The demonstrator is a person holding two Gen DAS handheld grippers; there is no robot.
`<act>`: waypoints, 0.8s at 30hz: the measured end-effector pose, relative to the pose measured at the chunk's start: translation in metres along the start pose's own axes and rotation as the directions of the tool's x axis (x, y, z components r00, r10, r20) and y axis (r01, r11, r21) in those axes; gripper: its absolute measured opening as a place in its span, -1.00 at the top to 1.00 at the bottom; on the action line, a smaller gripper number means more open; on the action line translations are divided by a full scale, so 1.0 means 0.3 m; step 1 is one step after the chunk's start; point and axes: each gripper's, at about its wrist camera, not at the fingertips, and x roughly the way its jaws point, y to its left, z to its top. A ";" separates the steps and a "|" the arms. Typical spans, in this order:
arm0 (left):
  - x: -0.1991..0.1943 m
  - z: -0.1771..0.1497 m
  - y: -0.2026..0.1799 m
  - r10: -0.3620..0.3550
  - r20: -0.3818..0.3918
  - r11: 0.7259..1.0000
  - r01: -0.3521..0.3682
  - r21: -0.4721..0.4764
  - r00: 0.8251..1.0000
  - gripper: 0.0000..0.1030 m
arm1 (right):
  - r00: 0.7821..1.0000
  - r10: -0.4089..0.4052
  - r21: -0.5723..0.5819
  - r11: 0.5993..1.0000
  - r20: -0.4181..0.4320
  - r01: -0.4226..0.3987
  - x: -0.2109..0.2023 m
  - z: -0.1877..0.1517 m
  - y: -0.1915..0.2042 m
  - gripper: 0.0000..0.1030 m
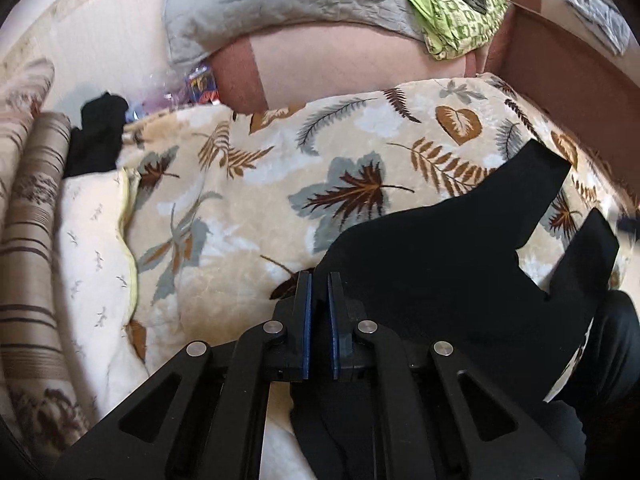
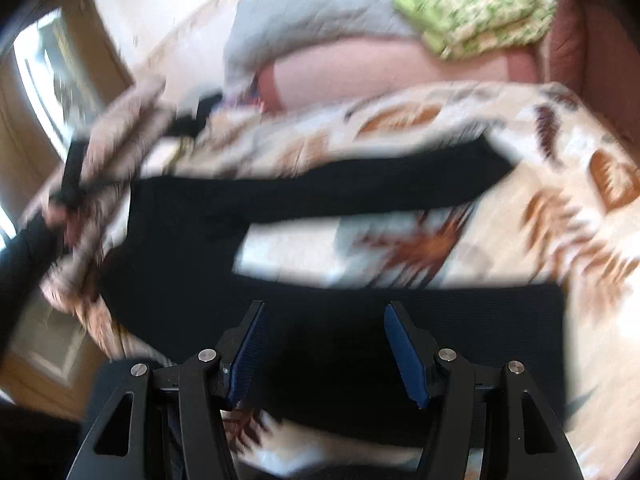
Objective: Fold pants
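1. Pants [image 1: 440,264]: black, spread across the leaf-print blanket [image 1: 240,184] on the bed; both legs run toward the far right, and the near edge bunches toward our left gripper. Laid flat, we judge, so a fold can be drawn over.
2. Left gripper [image 1: 319,280]: fingers clenched almost together; dark cloth sits at and beneath the blue pads, so we read it as pinching the pants' near edge, probably to lift it.
3. Right gripper [image 2: 324,344]: fingers released, standing apart over the black cloth, nothing pressed between them; the view is blurred.
4. Grey pillow [image 1: 280,8] and green patterned cloth [image 1: 452,12]: far side, well apart from the pants.
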 end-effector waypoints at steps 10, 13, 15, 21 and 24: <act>-0.067 -0.020 -0.158 0.066 0.007 0.998 -0.066 -0.014 0.998 0.92 | 0.990 -0.041 0.288 0.954 -0.138 0.080 0.132 0.465 -0.552 -0.29; -0.058 -0.021 -0.178 0.070 0.008 0.997 -0.069 -0.028 0.998 0.92 | 0.989 0.047 0.312 0.950 -0.140 -0.001 0.237 0.513 -0.590 -0.29; -0.056 -0.017 -0.171 0.071 0.017 0.995 -0.069 -0.065 0.997 0.92 | 0.977 0.081 0.323 0.946 -0.198 -0.013 0.306 0.521 -0.600 -0.24; -0.052 -0.015 -0.141 0.073 0.020 0.991 -0.071 -0.117 0.997 0.92 | 0.936 0.061 0.219 0.976 -0.348 0.018 0.478 0.512 -0.572 0.24; -0.058 -0.013 -0.126 0.083 0.024 0.987 -0.079 -0.139 0.996 0.92 | 0.938 0.031 0.223 0.974 -0.345 0.050 0.508 0.512 -0.596 0.24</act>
